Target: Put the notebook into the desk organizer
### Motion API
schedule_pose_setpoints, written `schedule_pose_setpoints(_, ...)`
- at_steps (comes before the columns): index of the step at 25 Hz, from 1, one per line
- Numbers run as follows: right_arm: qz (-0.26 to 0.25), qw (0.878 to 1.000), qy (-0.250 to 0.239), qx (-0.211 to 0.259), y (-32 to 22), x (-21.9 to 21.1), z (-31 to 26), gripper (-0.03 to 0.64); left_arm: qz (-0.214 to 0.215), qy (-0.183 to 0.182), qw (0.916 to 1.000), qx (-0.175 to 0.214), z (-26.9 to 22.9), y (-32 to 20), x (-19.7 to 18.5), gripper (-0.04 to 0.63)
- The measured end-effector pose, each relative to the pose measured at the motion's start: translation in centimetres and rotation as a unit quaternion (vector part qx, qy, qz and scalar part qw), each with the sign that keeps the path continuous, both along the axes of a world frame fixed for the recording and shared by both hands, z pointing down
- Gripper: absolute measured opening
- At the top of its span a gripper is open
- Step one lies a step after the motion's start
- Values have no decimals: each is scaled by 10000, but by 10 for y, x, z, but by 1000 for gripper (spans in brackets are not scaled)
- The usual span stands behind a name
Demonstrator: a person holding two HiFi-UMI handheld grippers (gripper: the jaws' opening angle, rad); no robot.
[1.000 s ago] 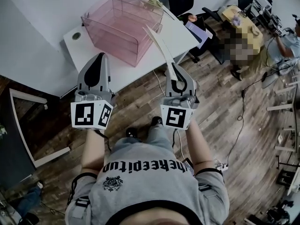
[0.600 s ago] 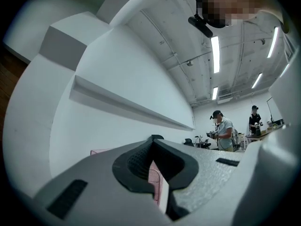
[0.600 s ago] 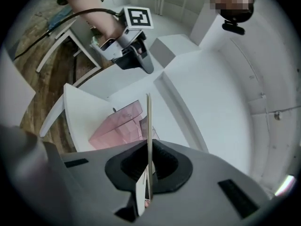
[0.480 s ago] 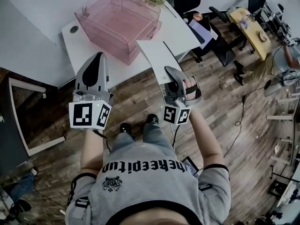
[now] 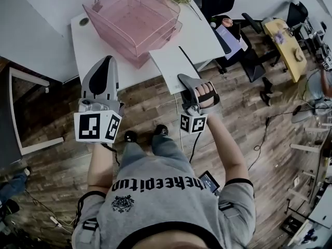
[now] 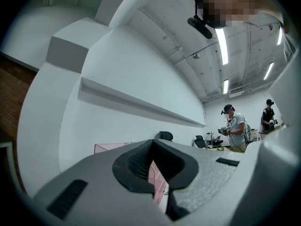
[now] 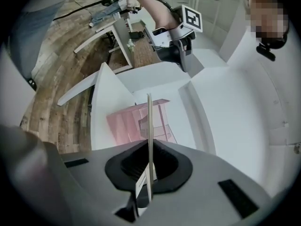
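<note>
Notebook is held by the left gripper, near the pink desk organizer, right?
No, the right gripper holds the notebook, by its edge, near the pink desk organizer. The right gripper view shows it.

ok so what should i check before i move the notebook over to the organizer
1. Grip: right gripper shut on the notebook edge: ok.
2. Notebook above the organizer: not ok, it is at the table edge, short of the near wall.
3. Organizer open on top, looks empty: ok.
4. Left gripper empty and off to the side: ok.
5. Which compartment fits the notebook: cannot tell.
</note>
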State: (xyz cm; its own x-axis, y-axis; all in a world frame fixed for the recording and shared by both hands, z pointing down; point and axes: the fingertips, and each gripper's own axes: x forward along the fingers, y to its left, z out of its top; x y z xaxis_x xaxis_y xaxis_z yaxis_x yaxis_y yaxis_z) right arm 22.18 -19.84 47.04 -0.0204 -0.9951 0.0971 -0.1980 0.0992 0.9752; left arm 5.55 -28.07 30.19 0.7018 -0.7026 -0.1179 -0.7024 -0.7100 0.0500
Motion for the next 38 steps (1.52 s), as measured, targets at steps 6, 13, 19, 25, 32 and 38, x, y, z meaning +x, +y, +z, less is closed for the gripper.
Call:
schedule_pose_setpoints(6, -350, 9987, 359, -87, -19, 13, 24, 11, -354, -29, 9994, -59, 9, 3, 5, 3)
schedule_pose_setpoints(13, -698, 9949, 727, -85, -41, 21, 42, 11, -680, -84, 9976, -86, 15, 8, 9, 3)
schedule_pose_setpoints(19, -957, 9905, 984, 13, -58, 20, 48, 12, -864, -130, 9961, -87, 20, 13, 11, 3)
schedule_pose_setpoints(25, -1189, 9867, 1102, -123, -74, 17, 59, 12, -1017, -187, 9946, -75, 20, 14, 11, 3)
schedule_pose_setpoints(32, -1400, 9830, 1115, -418, -87, 14, 78, 12, -1179, -243, 9927, -103, 22, 10, 14, 3)
schedule_pose_setpoints(38, -1365, 9838, 943, -680, -103, 13, 84, 12, -1318, -272, 9908, -148, 25, 4, 12, 3)
